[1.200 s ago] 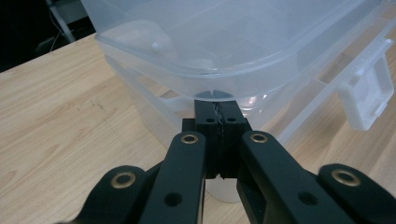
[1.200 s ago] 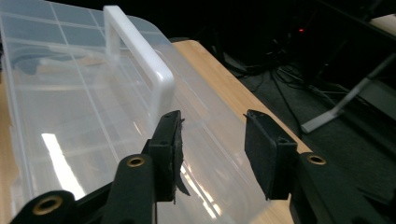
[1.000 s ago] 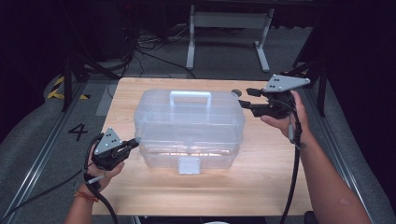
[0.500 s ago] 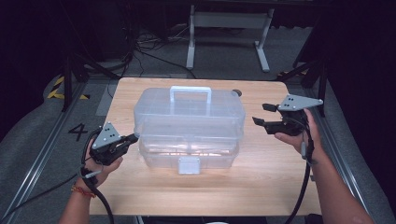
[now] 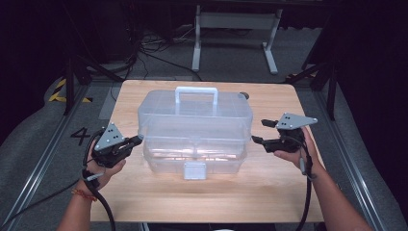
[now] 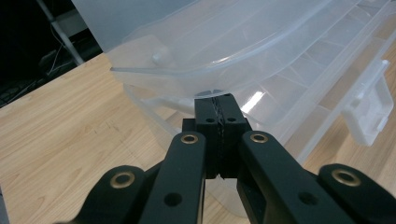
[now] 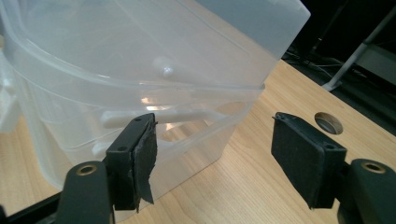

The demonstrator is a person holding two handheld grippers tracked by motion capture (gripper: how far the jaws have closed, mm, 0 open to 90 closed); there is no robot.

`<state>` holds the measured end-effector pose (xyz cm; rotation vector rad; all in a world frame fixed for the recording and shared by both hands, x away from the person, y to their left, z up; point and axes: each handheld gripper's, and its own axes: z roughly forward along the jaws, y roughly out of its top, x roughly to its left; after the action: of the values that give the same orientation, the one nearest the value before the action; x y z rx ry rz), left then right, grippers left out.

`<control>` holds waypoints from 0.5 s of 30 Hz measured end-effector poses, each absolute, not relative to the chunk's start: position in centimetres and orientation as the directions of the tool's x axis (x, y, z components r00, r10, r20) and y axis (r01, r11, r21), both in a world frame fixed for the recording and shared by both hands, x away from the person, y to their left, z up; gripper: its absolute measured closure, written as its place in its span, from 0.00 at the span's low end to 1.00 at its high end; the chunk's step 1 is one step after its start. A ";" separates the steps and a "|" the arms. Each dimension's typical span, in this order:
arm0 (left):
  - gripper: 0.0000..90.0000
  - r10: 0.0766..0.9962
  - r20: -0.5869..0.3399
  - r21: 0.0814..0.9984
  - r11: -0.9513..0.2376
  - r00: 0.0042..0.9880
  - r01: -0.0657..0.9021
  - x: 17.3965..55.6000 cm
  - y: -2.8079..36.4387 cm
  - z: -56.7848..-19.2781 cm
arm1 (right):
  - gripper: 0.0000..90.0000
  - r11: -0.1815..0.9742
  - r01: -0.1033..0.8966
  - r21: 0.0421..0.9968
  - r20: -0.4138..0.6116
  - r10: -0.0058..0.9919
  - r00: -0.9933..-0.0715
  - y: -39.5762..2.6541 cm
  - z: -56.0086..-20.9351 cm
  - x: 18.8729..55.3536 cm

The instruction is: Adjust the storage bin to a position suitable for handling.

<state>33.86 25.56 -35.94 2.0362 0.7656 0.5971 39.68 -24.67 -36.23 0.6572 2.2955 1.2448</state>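
Left hand-held gripper [image 5: 137,140] closed at the box [image 5: 195,130] end, right hand-held gripper [image 5: 259,132] open beside the other end; likely next: grip both ends

Black two-jaw left gripper [image 5: 137,140] and right gripper [image 5: 259,131], grey triangular top plates, brass-ringed screw holes, black trailing cables; orange wrist bracelet [image 5: 82,195].

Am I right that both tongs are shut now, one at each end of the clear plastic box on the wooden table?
Not quite. The left tongs are shut at the clear plastic box, but the right tongs are open, with a wide gap between the pads, as the right gripper view shows. They do sit one at each end of the box on the wooden table.
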 end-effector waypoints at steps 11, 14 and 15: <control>1.00 0.708 0.122 0.850 -0.436 0.696 0.295 34.1 25.5 -35.6 | 0.36 0.430 0.132 0.893 -0.169 0.594 -0.787 -23.3 -36.6 39.4; 1.00 0.707 0.119 0.855 -0.430 0.697 0.291 34.1 25.4 -35.6 | 0.36 0.418 0.121 0.901 -0.177 0.605 -0.776 -23.2 -36.6 39.3; 1.00 0.707 0.126 0.853 -0.435 0.695 0.287 34.2 25.4 -35.6 | 0.36 0.413 0.113 0.904 -0.181 0.608 -0.773 -23.1 -36.6 39.2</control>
<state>34.17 25.43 -35.60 2.0213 0.7628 0.6019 39.24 -23.10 -36.56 0.6115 2.1833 1.3422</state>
